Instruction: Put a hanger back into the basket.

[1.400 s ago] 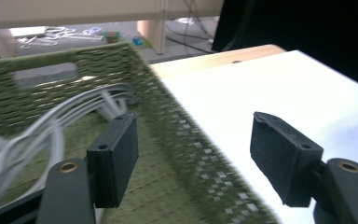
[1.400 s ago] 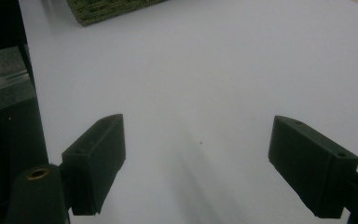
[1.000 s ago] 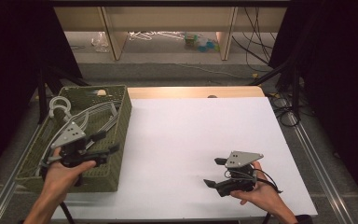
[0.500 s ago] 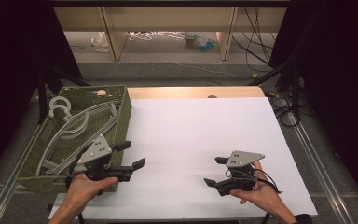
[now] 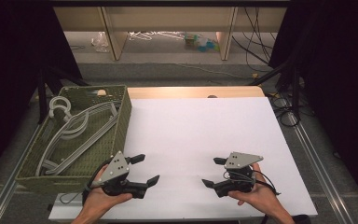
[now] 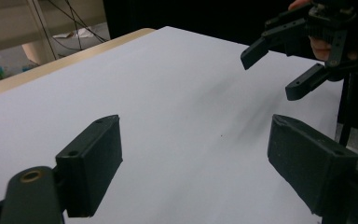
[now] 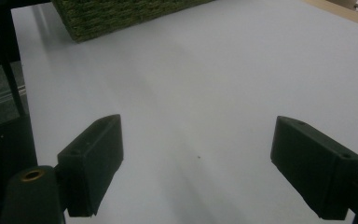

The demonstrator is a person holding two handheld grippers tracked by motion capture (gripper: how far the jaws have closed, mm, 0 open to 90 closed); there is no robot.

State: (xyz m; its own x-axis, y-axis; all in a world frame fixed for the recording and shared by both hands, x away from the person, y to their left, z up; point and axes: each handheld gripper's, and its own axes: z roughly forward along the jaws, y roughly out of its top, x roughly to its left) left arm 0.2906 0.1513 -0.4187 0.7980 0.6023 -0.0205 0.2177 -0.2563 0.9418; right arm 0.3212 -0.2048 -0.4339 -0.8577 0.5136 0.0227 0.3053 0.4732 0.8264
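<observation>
left gripper (image 5: pixel 145 169): fingers just opened wide, empty | right gripper (image 5: pixel 213 171): fingers apart, empty

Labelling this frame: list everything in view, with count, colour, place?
basket: 1, green woven, table's left edge
hangers: several, exact count unclear, grey, lying in the basket
sheet: 1, white, covers the table top
table: 1, light wood, edge showing beyond the sheet
shelf: 1, light wood, behind the table, clutter under it
cables: several, black, floor at far right
left tongs: 1, black with grey plate, near the basket's front corner, jaws just opened, nothing between them
right tongs: 1, black with grey plate, front right of the sheet, open, nothing between the jaws
hands: 2, bottom edge, one on each tongs
</observation>
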